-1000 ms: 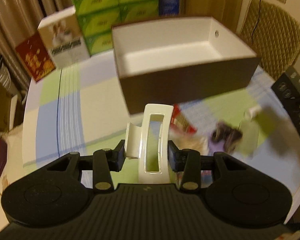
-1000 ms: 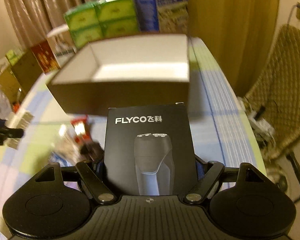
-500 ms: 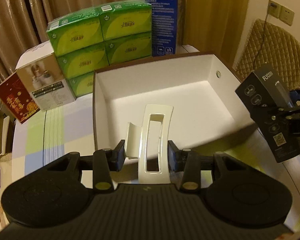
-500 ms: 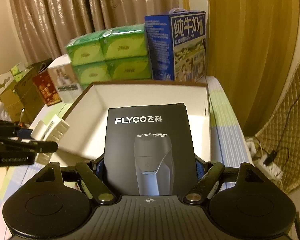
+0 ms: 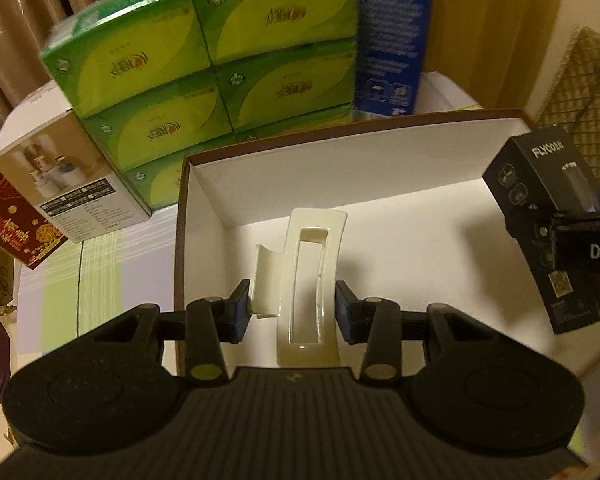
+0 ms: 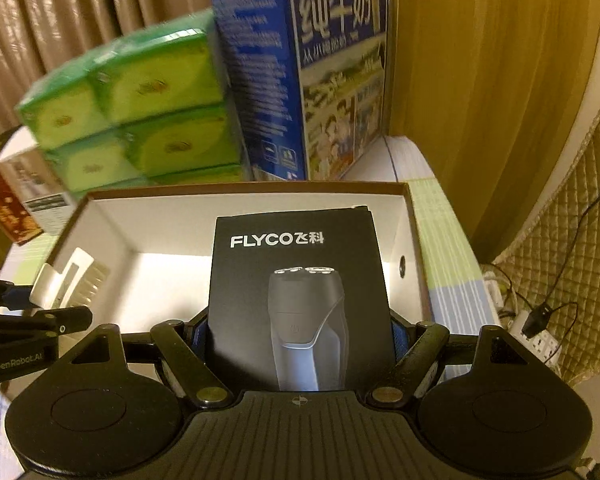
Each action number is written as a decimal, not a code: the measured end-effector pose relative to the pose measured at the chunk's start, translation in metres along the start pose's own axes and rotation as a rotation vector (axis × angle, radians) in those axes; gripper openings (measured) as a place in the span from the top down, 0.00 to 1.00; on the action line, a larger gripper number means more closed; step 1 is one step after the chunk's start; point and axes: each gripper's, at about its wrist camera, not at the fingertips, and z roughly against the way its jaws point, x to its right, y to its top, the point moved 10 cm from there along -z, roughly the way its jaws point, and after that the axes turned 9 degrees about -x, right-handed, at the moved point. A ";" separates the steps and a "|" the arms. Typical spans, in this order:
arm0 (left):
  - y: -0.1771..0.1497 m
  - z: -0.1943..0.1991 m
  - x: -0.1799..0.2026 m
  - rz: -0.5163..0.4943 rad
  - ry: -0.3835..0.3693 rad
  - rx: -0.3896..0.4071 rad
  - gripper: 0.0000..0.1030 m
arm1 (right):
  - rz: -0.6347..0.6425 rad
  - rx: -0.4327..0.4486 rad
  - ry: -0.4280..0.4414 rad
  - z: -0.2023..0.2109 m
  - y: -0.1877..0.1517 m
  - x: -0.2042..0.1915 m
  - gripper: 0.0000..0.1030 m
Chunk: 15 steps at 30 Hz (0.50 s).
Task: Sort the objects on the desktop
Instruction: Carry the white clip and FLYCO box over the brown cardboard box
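My left gripper (image 5: pixel 292 310) is shut on a cream hair claw clip (image 5: pixel 310 280) and holds it over the left part of a brown box with a white inside (image 5: pixel 380 148). My right gripper (image 6: pixel 300 340) is shut on a black FLYCO shaver box (image 6: pixel 298 280), held upright over the right part of the same open box (image 6: pixel 244 190). The shaver box (image 5: pixel 540 200) shows at the right edge of the left wrist view. At the left of the right wrist view I see the clip (image 6: pixel 70 282). The box floor that shows is bare white.
Behind the open box stand stacked green tissue packs (image 5: pixel 204 64) and a blue milk carton (image 6: pixel 320 76). A white product box (image 5: pixel 64 184) and a red box (image 5: pixel 12 224) sit at the left. A quilted chair (image 6: pixel 572 232) and a power strip (image 6: pixel 536 336) lie right of the checked tablecloth (image 5: pixel 96 272).
Both grippers have travelled forward from in front of the brown box to above its inside, each keeping its object. The loose items on the cloth have dropped out of view.
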 end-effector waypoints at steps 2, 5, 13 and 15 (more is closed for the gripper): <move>0.006 -0.016 -0.003 0.014 0.004 -0.028 0.63 | 0.003 -0.019 -0.009 -0.013 0.005 0.002 0.26; 0.012 -0.037 -0.006 0.026 0.004 -0.067 0.63 | 0.019 -0.044 -0.042 -0.031 0.009 0.005 0.26; 0.025 -0.068 -0.005 0.008 0.024 -0.093 0.63 | 0.071 -0.061 -0.075 -0.059 0.015 0.006 0.26; 0.028 -0.074 -0.005 0.002 0.030 -0.099 0.63 | 0.081 -0.060 -0.082 -0.062 0.017 0.006 0.26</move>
